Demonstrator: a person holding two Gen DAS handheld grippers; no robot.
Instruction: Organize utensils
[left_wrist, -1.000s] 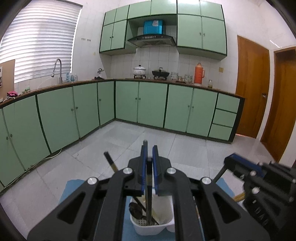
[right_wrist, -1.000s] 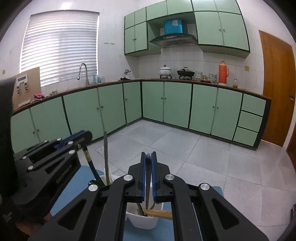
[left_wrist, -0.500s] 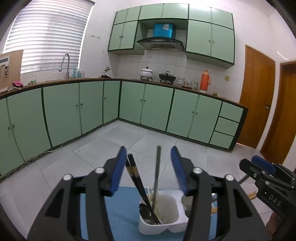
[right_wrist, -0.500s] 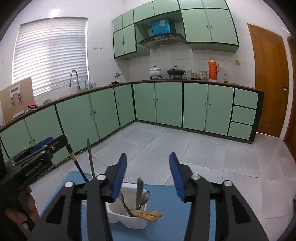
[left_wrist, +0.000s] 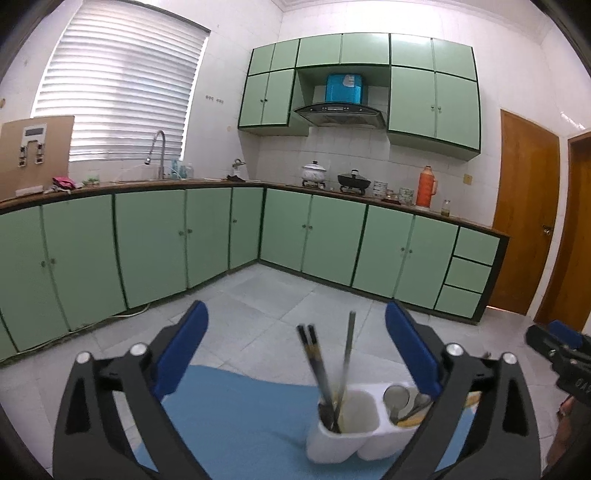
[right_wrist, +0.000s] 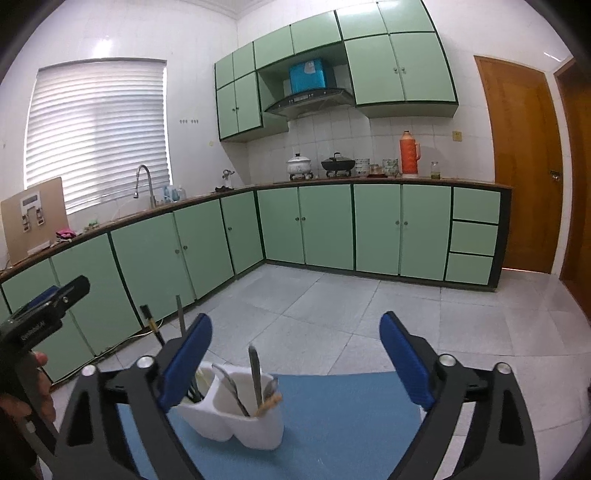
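- White plastic two-compartment utensil holder (left_wrist: 351, 432) sits on the blue mat (left_wrist: 236, 410), toward its far edge; exact corner can't be read through the fisheye.
- One compartment: dark chopsticks (left_wrist: 314, 362) plus a thin grey metal rod-like utensil (left_wrist: 349, 343), all leaning. Other compartment: metal spoons (right_wrist: 255, 373) and a wooden-handled piece (right_wrist: 271, 400).
- Left gripper (left_wrist: 295, 354): jaws opening, nearly full width, nothing gripped. Chopstick tops show in the gap, pads clear of them.
- Right gripper (right_wrist: 295, 362): jaws opening too, released, spoon handles visible between the pads with no contact.
- Looks near done; no loose utensils visible on the mat.
- Risk: tall leaning chopsticks poke up between the left pads. A sideways exit could clip them and tip the light holder.
- Same on the right with the spoon handles.
- Grippers are close together, collision possible.
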